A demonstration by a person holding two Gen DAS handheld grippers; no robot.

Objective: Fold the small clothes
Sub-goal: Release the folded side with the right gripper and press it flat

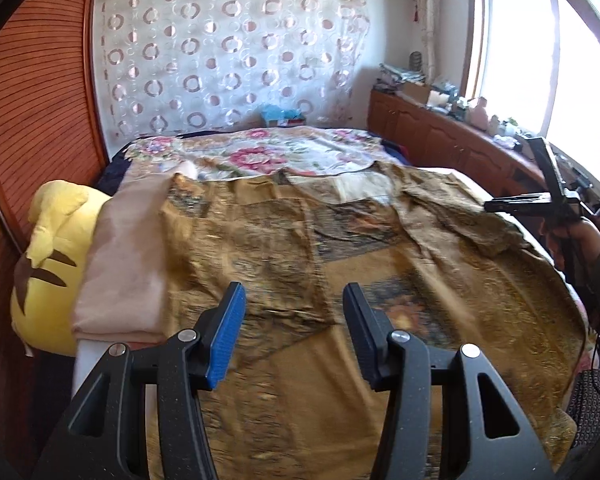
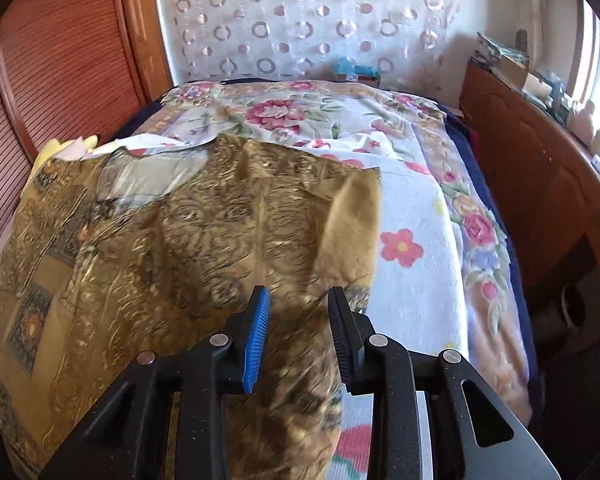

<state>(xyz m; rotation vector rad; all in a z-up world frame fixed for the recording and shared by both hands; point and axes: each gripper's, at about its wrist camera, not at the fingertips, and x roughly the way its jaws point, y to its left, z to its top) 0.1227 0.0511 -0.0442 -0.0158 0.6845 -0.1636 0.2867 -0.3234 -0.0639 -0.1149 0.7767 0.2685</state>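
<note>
Gold-brown patterned garment [image 1: 300, 248] lies spread over most of the bed, on a floral bedspread [image 1: 284, 152]; print of dark blocks and scrollwork, blurred in both views. Neckline opening faces the far end of the bed, pale lining showing through it.

Left gripper [image 1: 294, 328]: jaws stand apart, nothing between the blue pad [image 1: 226, 340] and the black one; it hangs over the near middle of the garment, not touching cloth as far as the view tells.

Right gripper [image 2: 298, 336]: jaws parted narrowly, a raised fold of the garment's right sleeve area sits in the gap between them; pads do not visibly press on it. In the left wrist view this gripper [image 1: 540, 200] shows at the garment's right edge, a hand [image 1: 580, 236] and dark sleeve behind it.

Edges:
- Garment's left edge runs just beside a folded pink cloth [image 1: 128, 256] at the bed's left side; yellow plush toy [image 1: 48, 256] wedged between that and the slatted wooden wardrobe door [image 1: 32, 128]
- Right sleeve hem [image 2: 374, 216] ends on white flowered bedding [image 2: 412, 248], which is bare from there to the bed's right edge
- Far part of the bed past the neckline is open bedspread up to the ring-patterned curtain [image 1: 228, 52]
- Right of the bed: a narrow dark gap, then a low wooden cabinet [image 2: 540, 184] with clutter on top, under a bright window [image 1: 540, 60]
</note>
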